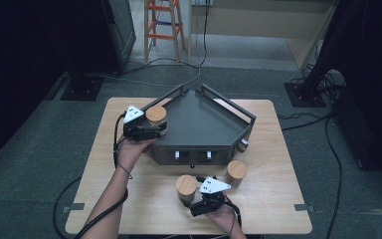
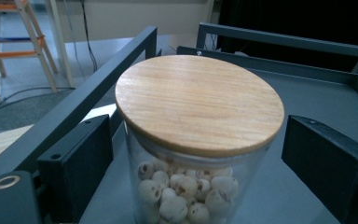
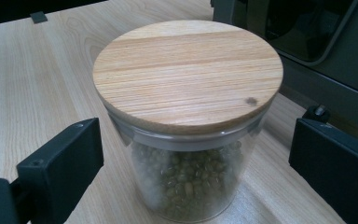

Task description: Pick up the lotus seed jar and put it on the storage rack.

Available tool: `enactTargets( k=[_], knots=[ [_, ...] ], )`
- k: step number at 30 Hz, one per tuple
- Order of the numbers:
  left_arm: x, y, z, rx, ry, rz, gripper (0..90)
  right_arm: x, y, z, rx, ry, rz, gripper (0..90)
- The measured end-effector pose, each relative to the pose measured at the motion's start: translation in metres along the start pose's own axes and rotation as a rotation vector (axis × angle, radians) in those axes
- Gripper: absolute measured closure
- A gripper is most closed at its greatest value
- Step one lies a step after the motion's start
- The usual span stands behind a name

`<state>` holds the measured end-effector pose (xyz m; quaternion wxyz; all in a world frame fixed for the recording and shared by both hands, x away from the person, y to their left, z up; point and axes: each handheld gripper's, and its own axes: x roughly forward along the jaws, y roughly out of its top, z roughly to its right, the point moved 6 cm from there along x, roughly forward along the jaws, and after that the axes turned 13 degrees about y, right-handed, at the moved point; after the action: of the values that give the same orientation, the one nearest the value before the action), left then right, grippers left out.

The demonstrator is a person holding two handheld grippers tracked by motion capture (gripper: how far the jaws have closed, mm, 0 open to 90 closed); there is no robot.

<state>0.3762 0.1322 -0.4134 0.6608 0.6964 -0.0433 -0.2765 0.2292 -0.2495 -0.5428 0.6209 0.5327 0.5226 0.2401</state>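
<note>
A glass jar of white seeds (image 2: 186, 196) with a round wooden lid (image 2: 199, 100) is at the left corner of the dark grey railed tray top (image 2: 307, 98); it sits at the tray's left corner in the high view too (image 1: 155, 115). My left gripper (image 2: 196, 154) is open, its jaws on either side of this jar with small gaps. A second jar holding green beans (image 3: 186, 182), also wooden-lidded, stands upright on the wooden table (image 3: 37, 74). My right gripper (image 3: 196, 154) is open around it, not touching. In the high view the right gripper (image 1: 191, 199) sits just behind that jar (image 1: 185, 186).
The tray unit (image 1: 199, 124) stands mid-table, with metal rails around its top and two small front drawers. A third wooden-lidded jar (image 1: 237, 172) stands on the table, right of the bean jar. Cables trail from both grippers. An orange-and-white stool (image 1: 164, 25) stands beyond the table.
</note>
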Motion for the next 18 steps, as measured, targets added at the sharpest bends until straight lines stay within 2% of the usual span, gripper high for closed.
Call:
enactTargets(
  k=[10,18],
  knots=[
    [-0.007,0.001,-0.005,0.003,-0.004,-0.016,8.8,0.0,0.0,0.0,0.002,-0.005,0.0,2.7],
    [-0.014,0.001,0.0,0.039,0.01,-0.022,8.8,0.0,0.0,-0.001,0.004,-0.008,0.0,2.7]
  ],
)
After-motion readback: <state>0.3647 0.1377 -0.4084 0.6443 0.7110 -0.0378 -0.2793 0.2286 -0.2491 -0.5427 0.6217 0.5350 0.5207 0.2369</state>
